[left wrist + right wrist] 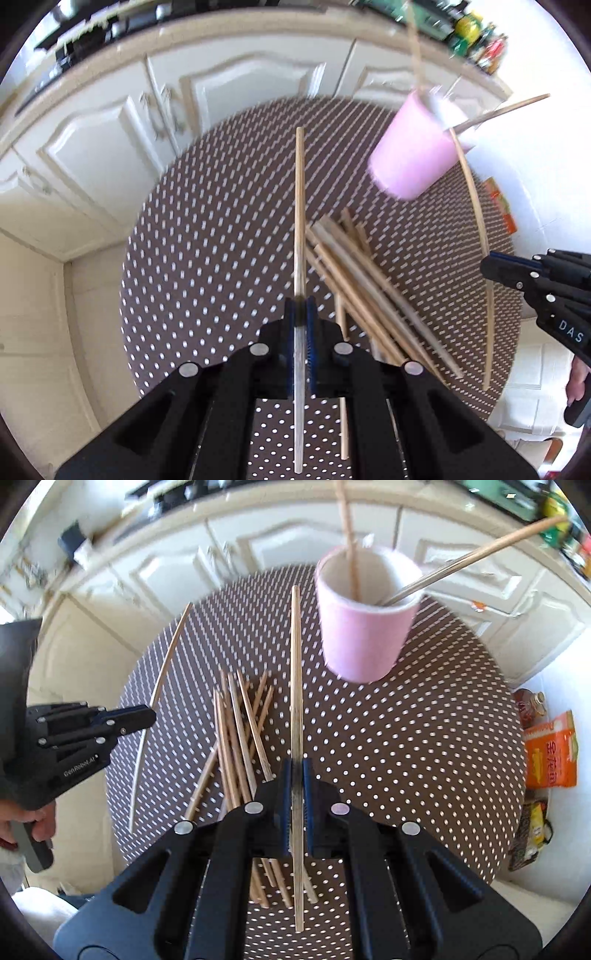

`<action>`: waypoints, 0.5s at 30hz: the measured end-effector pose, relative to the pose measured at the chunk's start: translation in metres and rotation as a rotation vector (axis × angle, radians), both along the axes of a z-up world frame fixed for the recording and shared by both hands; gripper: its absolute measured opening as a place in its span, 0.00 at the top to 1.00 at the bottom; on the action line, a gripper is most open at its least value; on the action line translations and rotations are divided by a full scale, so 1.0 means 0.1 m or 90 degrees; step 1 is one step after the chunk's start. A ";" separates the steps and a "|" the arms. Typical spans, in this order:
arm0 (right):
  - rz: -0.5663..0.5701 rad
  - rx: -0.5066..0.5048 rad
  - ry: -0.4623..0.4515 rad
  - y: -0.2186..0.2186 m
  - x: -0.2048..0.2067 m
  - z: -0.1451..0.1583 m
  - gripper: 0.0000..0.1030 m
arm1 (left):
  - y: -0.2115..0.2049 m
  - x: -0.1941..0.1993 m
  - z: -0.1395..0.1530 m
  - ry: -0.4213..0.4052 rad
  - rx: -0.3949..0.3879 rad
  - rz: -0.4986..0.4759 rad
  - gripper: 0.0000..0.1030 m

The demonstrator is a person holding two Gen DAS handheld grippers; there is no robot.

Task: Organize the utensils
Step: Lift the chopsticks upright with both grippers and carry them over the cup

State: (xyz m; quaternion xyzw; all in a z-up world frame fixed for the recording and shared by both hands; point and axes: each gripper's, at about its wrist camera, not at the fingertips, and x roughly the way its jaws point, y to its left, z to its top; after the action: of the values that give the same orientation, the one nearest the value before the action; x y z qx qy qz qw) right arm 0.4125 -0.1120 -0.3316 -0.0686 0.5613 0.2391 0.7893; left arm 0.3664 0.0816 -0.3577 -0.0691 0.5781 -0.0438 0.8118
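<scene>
White cabinets (110, 147) curve behind a round table (207, 240) covered in brown cloth with white dots. On it stands a pink cup (364, 616), upright, with two chopsticks (461, 559) leaning out of its mouth, one steep and one slanting low toward the right. Near the cup, a pile (240, 738) of loose chopsticks lies crossed on the cloth.

Each gripper is clamped on one chopstick, fingers together around it. The left gripper (300, 310) grips its stick (300, 206) near the middle, raised above the table beside the pile. The right gripper (296, 775) pinches its own stick (295, 672) the same way, its far tip just beside the cup's wall.

An orange packet (550, 753) and a bottle (530, 703) sit off the table's right edge.
</scene>
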 end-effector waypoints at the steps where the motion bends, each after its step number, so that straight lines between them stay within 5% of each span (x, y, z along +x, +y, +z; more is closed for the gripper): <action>1: -0.014 0.013 -0.006 -0.06 -0.03 0.06 0.94 | -0.01 -0.02 0.08 -0.017 -0.003 -0.006 0.94; 8: -0.094 0.079 -0.060 -0.27 -0.18 0.61 0.94 | -0.26 -0.14 0.62 -0.110 -0.034 -0.059 0.94; 15: -0.132 0.112 -0.090 -0.46 -0.36 0.86 0.94 | -0.59 -0.13 0.91 -0.166 -0.050 -0.098 0.94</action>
State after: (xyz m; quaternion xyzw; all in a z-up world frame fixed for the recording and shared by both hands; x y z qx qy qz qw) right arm 0.3768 -0.1582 -0.2455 0.0427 0.4855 0.1996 0.8501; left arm 0.3533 0.0229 -0.2668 -0.0502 0.4690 -0.1371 0.8710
